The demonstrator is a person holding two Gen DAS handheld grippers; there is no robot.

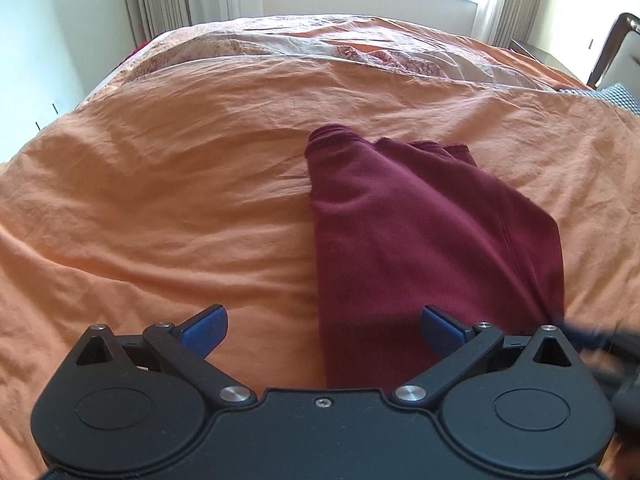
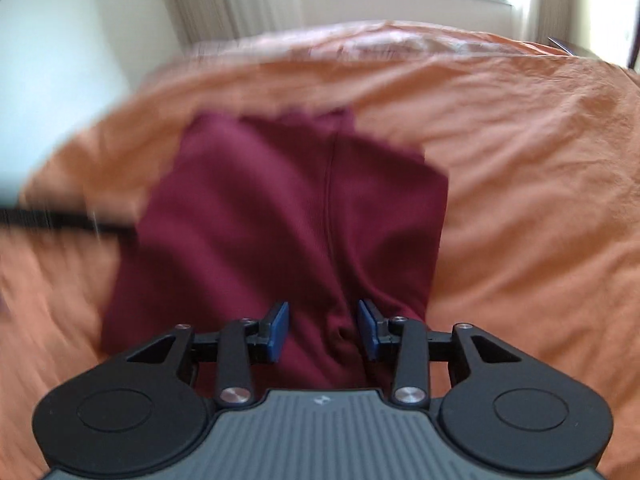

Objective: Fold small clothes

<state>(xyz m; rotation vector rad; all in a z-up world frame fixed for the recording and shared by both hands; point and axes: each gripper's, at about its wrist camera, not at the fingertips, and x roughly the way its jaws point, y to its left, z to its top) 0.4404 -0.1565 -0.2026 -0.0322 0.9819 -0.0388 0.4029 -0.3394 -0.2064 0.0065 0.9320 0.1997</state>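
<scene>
A maroon garment (image 1: 424,232) lies folded lengthwise on the orange bed cover (image 1: 160,200), with a cuff-like end at its far tip. My left gripper (image 1: 322,330) is open wide just above the cover. Its right finger is over the garment's near left edge and its left finger is over bare cover. In the right wrist view the garment (image 2: 280,208) fills the middle, blurred by motion. My right gripper (image 2: 323,330) is open about halfway, with a puckered bit of the garment's near edge between its blue pads (image 2: 280,326). Whether the pads touch the cloth is unclear.
The orange cover (image 2: 520,160) is wrinkled all around the garment. Pillows under a patterned sheet (image 1: 360,52) lie at the head of the bed below a window with curtains. A dark chair (image 1: 612,44) stands at the far right. A blurred black bar (image 2: 60,220) crosses the left.
</scene>
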